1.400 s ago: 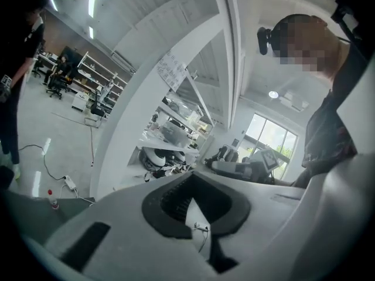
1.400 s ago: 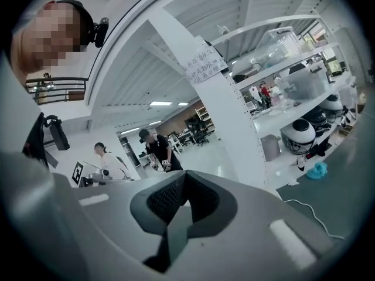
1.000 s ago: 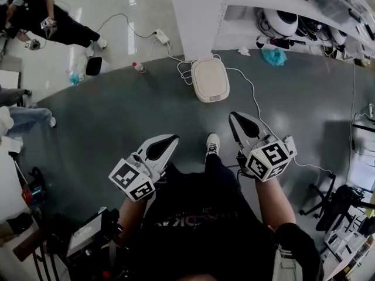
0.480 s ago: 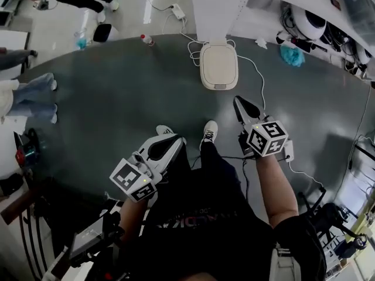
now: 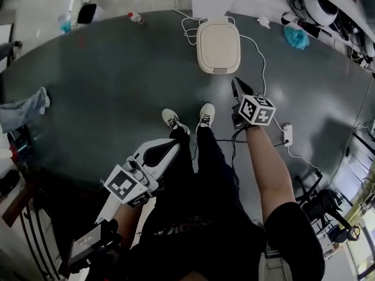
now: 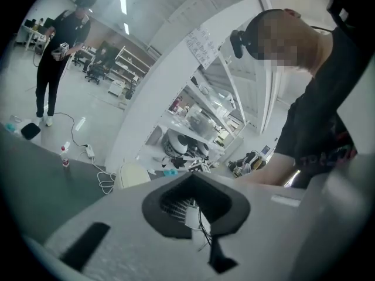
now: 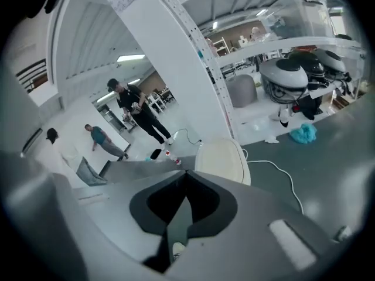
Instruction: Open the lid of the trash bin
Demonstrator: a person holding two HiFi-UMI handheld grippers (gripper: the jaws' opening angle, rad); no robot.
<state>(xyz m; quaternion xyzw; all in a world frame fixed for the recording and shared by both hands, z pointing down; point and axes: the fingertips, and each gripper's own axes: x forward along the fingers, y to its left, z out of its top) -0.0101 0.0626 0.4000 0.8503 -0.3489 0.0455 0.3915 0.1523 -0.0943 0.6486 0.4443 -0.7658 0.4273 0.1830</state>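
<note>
The cream-white trash bin (image 5: 218, 45) stands on the dark floor against a white pillar, its lid down. It also shows in the right gripper view (image 7: 224, 160) and, small, in the left gripper view (image 6: 132, 174). My right gripper (image 5: 237, 87) is held out in front, shut and empty, its tip a short way off the bin's near right corner; in its own view the jaws (image 7: 186, 173) meet at a point just below the bin. My left gripper (image 5: 166, 149) hangs back by my left leg, shut and empty, far from the bin, and its jaws (image 6: 190, 175) are closed.
My two feet (image 5: 188, 117) stand just short of the bin. A white power strip (image 5: 287, 134) and its cable lie on the floor at the right. A teal cloth (image 5: 296, 37), a bottle (image 5: 135, 17), a chair base (image 5: 319, 201) and shelving surround the area.
I have stepped forward, so the bin is closer in view. The right gripper has advanced toward the bin's front, while the left gripper has dropped back beside my leg.
</note>
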